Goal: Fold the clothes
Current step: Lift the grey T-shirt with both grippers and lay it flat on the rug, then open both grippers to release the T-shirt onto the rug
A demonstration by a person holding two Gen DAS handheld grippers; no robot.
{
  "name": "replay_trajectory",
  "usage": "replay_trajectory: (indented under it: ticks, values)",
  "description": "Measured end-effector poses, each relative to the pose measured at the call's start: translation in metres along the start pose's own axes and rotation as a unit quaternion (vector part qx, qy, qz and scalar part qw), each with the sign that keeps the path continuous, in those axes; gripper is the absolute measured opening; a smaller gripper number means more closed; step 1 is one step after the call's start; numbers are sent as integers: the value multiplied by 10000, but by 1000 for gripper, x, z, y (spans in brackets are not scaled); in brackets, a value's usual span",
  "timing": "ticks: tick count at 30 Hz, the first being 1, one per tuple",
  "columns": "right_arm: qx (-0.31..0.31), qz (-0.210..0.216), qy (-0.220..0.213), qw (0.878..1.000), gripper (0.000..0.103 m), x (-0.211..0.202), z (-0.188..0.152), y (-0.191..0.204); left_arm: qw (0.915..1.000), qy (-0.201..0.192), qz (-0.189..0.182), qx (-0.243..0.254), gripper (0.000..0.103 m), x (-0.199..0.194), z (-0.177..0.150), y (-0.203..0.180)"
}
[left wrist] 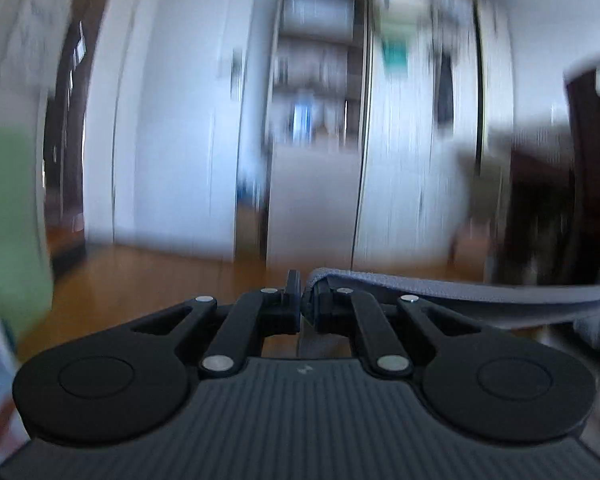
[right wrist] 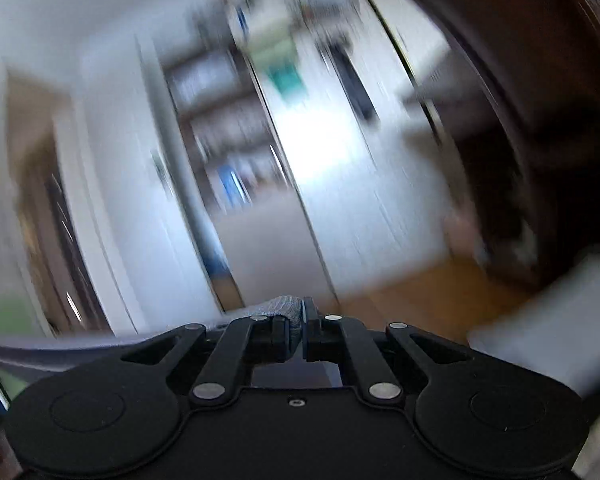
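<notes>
the left gripper (left wrist: pixel 301 300) is clenched on one end of a grey garment (left wrist: pixel 460 294), whose edge stretches sideways toward the right gripper (right wrist: pixel 302 322), clenched on the other end, above the wooden floor (left wrist: pixel 140 280).

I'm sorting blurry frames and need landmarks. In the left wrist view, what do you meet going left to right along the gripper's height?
Green blurred shape → wooden floor → left gripper, shut on the grey cloth → grey cloth stretching off to the right edge.
</notes>
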State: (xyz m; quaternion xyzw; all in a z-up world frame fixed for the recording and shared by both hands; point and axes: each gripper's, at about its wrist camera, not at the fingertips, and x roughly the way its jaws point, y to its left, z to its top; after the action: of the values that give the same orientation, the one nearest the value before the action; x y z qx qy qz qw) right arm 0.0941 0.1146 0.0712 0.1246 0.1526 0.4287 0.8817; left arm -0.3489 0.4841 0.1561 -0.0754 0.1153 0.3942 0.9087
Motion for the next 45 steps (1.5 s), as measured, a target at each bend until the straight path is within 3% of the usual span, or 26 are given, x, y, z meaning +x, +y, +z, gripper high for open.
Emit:
replay_trajectory:
  ticks: [3, 5, 7, 9, 12, 15, 17, 18, 20, 24, 26, 28, 30, 31, 32, 34, 38, 41, 43, 45]
  values:
    - [260, -347, 1137, 9926, 5, 11, -92, -32, 9916, 1285, 136, -104, 5, 23, -91, 9]
    - [473, -565, 1697, 9827, 5, 19, -137, -47, 9762, 2145, 207, -237, 5, 46, -143, 16]
    - [645, -771, 2223, 9698, 5, 26, -172, -58, 9650, 2583, 378, -235, 5, 57, -175, 15]
    - [517, -896, 2453, 9639, 5, 28, -182, -57, 9627, 2667, 415, -159, 5, 59, -185, 4]
    - [318, -849, 1987, 9759, 5, 4, -160, -40, 9676, 2472, 510, -12, 5, 41, -183, -4]
    - [347, -814, 2137, 9729, 5, -5, -162, -38, 9629, 2613, 672, 49, 5, 40, -187, 1]
    - [179, -1111, 2619, 9585, 5, -1, -182, -48, 9491, 3067, 488, -530, 5, 56, -199, 17]
    - [459, -1194, 2830, 9505, 5, 3, -188, -57, 9419, 3240, 401, -791, 5, 61, -204, 24]
    - [995, -1342, 3217, 9320, 5, 11, -200, -75, 9364, 3321, 280, -1101, 6, 59, -206, 28]
    - [1090, -1424, 3301, 9268, 5, 7, -198, -78, 9333, 3475, 305, -848, 6, 62, -211, 19]
    - [1044, -1554, 3549, 9160, 10, 7, -203, -78, 9273, 3652, 358, -737, 13, 64, -216, 17]
    - [1006, -1707, 3847, 9015, 25, 6, -209, -80, 9220, 3705, 361, -1067, 21, 54, -220, 23]
    - [942, -1782, 4028, 8928, 29, 0, -209, -81, 9194, 3703, 435, -1252, 33, 48, -221, 30]
    - [896, -1787, 3969, 8958, 29, -8, -205, -80, 9180, 3705, 491, -1330, 40, 44, -219, 33]
    - [851, -1791, 3911, 8987, 30, -16, -202, -79, 9174, 3690, 530, -1391, 40, 40, -215, 34]
    - [842, -1803, 3750, 9054, 36, -30, -194, -78, 9226, 3544, 481, -1447, 40, 29, -202, 32]
    - [1251, -1486, 3368, 9213, 38, -48, -182, -81, 9375, 3141, 495, -1414, 48, 6, -171, 21]
    - [1414, -1253, 3241, 9270, 38, -51, -177, -76, 9465, 2908, 215, -1380, 53, -3, -151, 2]
    - [1374, -1121, 3247, 9290, 39, -48, -178, -67, 9476, 2887, -44, -1365, 61, 3, -145, -13]
    - [1299, -1000, 3270, 9307, 39, -43, -180, -57, 9472, 2935, -36, -1289, 63, 17, -144, -28]
